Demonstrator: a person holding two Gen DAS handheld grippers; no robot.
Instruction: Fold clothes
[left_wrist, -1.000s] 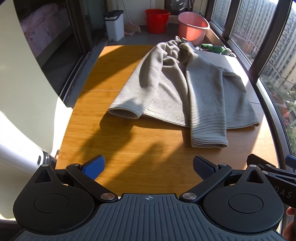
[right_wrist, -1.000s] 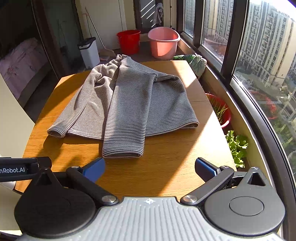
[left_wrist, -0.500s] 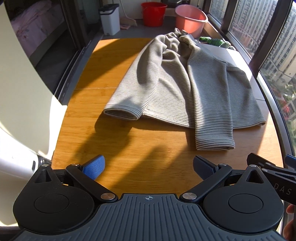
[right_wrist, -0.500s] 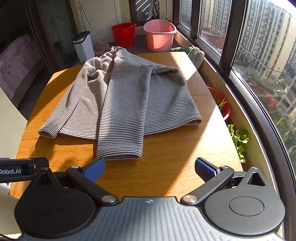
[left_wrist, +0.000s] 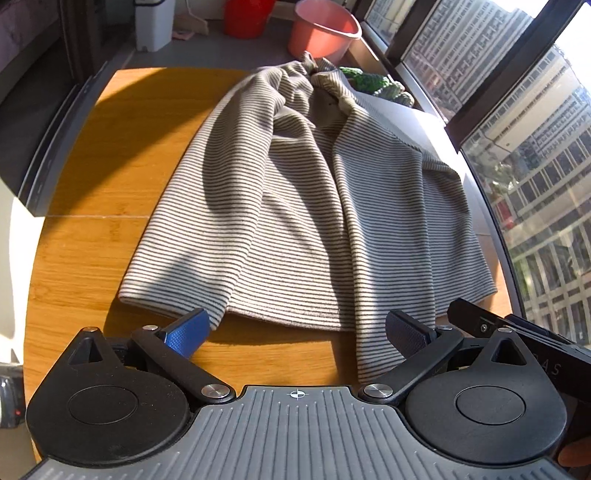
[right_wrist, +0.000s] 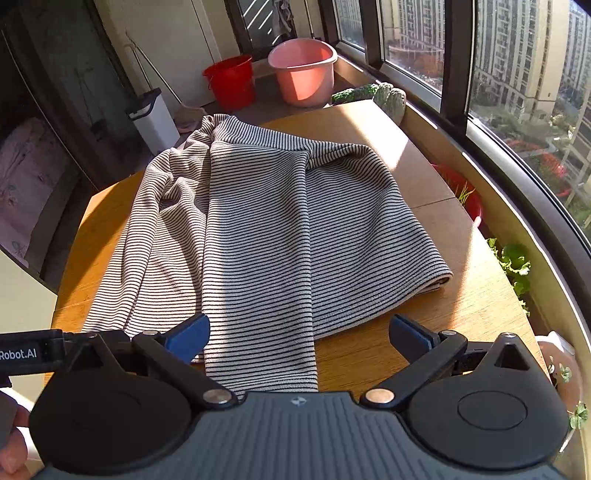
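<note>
While both claws hang low over the near edge of the wooden table (left_wrist: 85, 206), we log the layout from left to right. Left gripper (left_wrist: 297, 330): jaws spread wide, nothing between them. Striped top (left_wrist: 295, 206) lies directly ahead of it, long axis running away from the claw toward the far end of the table, neck end farthest off. Its near hem sits just past the left gripper's blue fingertip (left_wrist: 186, 332), apparently touching or just beside it; contact cannot be settled. One sleeve is laid lengthwise over the body, and its cuff comes closest to us, just inside that claw's right finger.

Right gripper (right_wrist: 299, 334): jaws likewise wide apart, holding nothing. Here the sleeve's cuff (right_wrist: 258, 373) lies between the two fingers and runs under the claw's body, so we judge this claw the nearer one to the cuff. The garment's right edge ends ahead and to the right of the claw, on bare wood.

Stage: sleeve over body fits a fold partly made; it equally fits a loose lay-down. We cannot tell which.

Containers, all well beyond the top's far end: white bin (right_wrist: 153, 118), lid on, contents unseen; red bucket (right_wrist: 231, 81), inside not visible; pink basin (right_wrist: 303, 70), appears empty.
</note>
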